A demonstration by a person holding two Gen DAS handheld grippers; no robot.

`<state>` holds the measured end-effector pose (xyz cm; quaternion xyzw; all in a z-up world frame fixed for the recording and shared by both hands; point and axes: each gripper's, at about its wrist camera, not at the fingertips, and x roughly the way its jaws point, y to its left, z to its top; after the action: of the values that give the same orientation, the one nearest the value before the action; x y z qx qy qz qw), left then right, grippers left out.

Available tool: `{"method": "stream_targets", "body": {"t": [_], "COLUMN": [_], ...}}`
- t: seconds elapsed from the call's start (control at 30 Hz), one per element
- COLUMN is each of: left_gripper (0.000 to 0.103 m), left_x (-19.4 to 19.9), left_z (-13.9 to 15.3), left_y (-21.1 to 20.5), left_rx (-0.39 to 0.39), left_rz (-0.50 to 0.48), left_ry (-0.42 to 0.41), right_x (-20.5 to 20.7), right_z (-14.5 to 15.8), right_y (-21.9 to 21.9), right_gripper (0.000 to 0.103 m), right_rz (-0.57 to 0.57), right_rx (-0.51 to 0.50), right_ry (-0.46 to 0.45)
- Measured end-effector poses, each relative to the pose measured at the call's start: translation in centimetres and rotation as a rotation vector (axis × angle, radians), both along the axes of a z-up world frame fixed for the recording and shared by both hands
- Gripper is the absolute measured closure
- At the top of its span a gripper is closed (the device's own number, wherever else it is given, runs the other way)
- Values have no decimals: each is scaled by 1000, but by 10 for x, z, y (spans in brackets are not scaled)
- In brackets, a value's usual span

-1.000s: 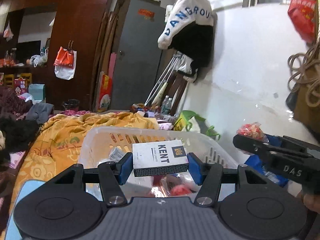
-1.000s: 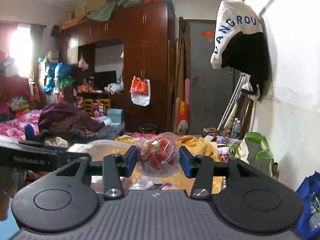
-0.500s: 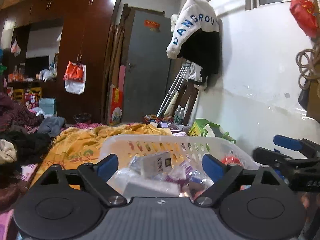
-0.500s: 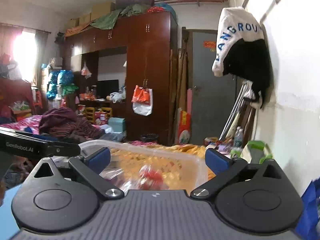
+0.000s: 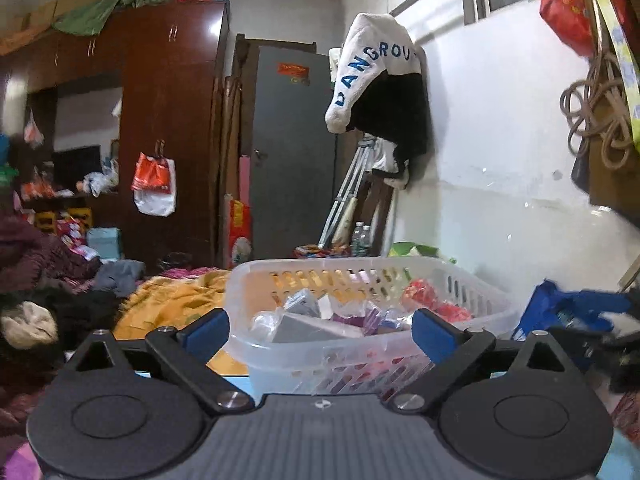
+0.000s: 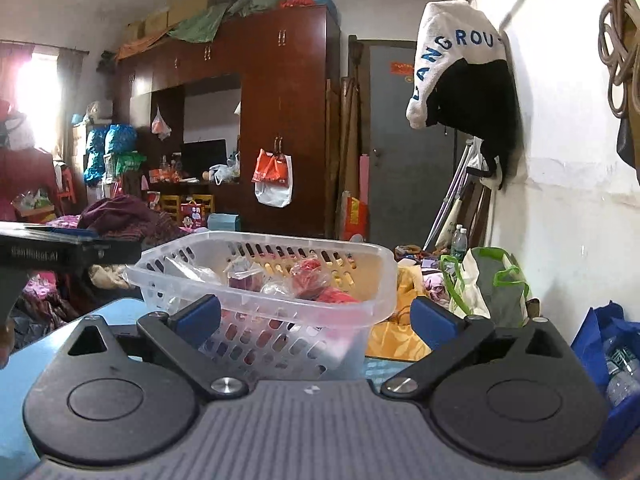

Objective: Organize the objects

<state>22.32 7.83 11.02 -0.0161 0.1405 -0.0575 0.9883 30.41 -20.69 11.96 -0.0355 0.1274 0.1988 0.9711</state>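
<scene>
Both claws hang empty with jaws wide apart, left claw (image 5: 320,330) and right claw (image 6: 316,314) each just short of the loaded basket (image 6: 376,276) straight ahead on the blue worktop (image 6: 384,366), and a careless forward nudge could tip it.

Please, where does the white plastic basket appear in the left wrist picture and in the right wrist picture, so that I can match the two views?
Left wrist: the white plastic basket sits at lower centre, right of middle, just beyond the open left gripper.
Right wrist: the basket sits at lower centre, left of middle, beyond the open right gripper.
Shared landmark: the white and black jacket hanging on the wall.
</scene>
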Motion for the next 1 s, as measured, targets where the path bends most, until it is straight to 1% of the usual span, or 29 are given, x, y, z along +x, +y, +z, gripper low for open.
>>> {"method": "stream_targets", "body": {"t": [0.07,0.17,0.3,0.53,0.7,0.83,1.0], "left_gripper": [4,4,4,4,4,4,4], "left_x": [-6,-9,-7,-6,-8,-14,-17], "left_z": [1,2,-1,-11,-14,-15,-13], "left_y": [-3,-8,-9,-9,-9,-7,-7], "left_rx": [19,39,18,9,3,0,1], "left_rz": [8,8,-13,-15,-10,5,4], "left_ry": [-15,9,49,79,83,61,58], "right_x": [3,5,3,-1,-3,-5,-8], "right_z": [0,-3,-8,-10,-11,-12,-10], "right_y": [0,2,5,6,6,6,5], "right_gripper": [0,0,0,0,0,0,0], "right_rz": [-9,-8,-20,-27,-25,-37,-36], "right_rx": [-5,-19,-35,-39,-30,-27,-13], "right_ry": [11,19,3,-3,3,-3,-10]}}
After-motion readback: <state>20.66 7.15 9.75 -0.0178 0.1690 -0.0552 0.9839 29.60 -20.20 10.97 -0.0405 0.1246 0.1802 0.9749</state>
